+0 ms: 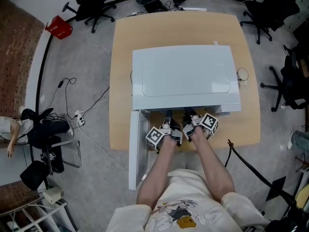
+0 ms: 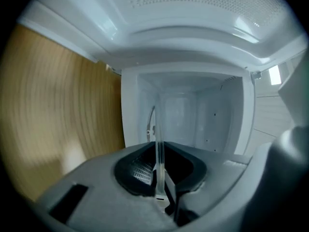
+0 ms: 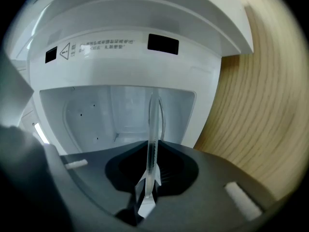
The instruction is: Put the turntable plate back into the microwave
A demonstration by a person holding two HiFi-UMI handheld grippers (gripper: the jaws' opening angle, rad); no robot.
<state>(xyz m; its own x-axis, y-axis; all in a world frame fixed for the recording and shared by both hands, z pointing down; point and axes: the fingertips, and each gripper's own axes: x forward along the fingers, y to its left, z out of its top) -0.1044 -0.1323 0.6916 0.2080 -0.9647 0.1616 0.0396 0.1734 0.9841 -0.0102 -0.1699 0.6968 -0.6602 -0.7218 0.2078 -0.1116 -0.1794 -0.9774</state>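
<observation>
1. Clear glass turntable plate (image 2: 159,149), a thin smooth edge seen end-on, is held flat at the cavity mouth.
2. Left gripper (image 2: 160,178) and right gripper (image 3: 150,178): dark ribbed pads clamped on its rim.
3. Glossy white microwave (image 1: 186,76), door (image 1: 137,149) open, on a pale wood-grain table (image 1: 123,81).

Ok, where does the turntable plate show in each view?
Head view: not visible. It is hidden at the microwave's front, ahead of the left gripper and right gripper.
Left gripper view: the turntable plate is a thin clear edge at centre, between the jaws.
Right gripper view: the same clear edge at centre, between the jaws.
Shared landmark: the white microwave; its open cavity lies behind the plate.
</observation>
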